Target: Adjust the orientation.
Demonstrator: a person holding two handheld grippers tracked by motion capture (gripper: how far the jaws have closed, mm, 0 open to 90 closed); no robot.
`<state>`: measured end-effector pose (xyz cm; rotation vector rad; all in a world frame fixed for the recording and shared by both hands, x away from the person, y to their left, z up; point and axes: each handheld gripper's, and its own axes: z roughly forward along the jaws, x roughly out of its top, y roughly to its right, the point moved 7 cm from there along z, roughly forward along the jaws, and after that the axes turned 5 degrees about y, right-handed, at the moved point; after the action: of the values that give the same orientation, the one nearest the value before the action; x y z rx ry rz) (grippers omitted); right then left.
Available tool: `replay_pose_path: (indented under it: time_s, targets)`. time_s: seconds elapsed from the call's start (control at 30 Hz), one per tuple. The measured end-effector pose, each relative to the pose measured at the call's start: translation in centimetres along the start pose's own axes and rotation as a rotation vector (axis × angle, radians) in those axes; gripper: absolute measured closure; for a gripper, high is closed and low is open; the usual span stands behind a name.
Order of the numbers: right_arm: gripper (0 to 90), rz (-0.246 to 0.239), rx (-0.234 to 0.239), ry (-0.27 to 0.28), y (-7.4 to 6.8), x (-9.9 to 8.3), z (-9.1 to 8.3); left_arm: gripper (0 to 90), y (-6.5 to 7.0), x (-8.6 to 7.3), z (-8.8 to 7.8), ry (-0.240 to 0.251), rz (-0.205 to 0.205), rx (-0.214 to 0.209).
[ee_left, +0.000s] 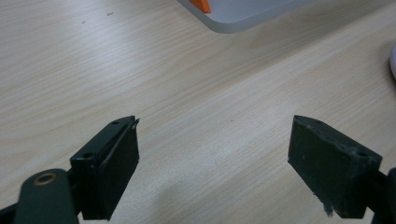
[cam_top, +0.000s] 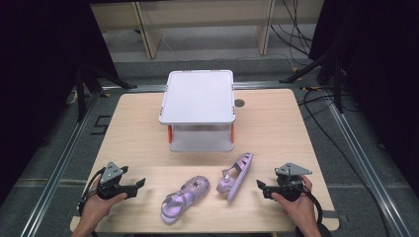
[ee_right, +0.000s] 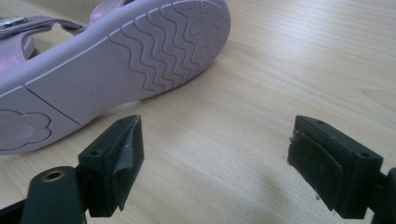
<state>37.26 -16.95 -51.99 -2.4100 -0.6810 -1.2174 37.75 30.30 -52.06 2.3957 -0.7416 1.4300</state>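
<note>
Two lilac child's sandals lie on the wooden table. One sandal rests flat near the front middle, sole down. The other sandal lies on its side to the right, its wavy sole turned toward my right gripper. My left gripper is at the front left, open, with bare wood between its jaws. At the front right my right gripper stands open too, a short way from the tipped sandal, touching nothing.
A white two-level rack with orange corner posts stands at the middle back of the table; its corner shows in the left gripper view. A small round hole sits right of it. Dark stands and cables flank the table.
</note>
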Motion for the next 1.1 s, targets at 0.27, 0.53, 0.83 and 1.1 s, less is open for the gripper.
replay_pose_path:
  time_s: [0.27, 0.53, 0.83, 1.1]
  targets:
    - [19.9, 0.000, -0.005, 0.002, 0.0, 0.1, -0.1, 15.3, 1.3, 0.7, -0.2, 0.046, -0.021, -0.062]
    - [21.6, 0.000, -0.027, 0.004, 0.2, 0.1, -0.3, 20.2, 4.4, 2.5, -1.2, 0.115, 0.054, -0.169]
    - [23.2, 0.000, -0.018, 0.035, 0.2, 0.5, -0.4, 34.0, 9.0, 3.6, -1.9, 0.125, 0.149, -0.287]
    - [23.6, -0.003, -0.012, 0.032, 0.1, 0.5, -0.4, 44.4, 11.6, 3.9, -1.2, 0.096, 0.216, -0.377]
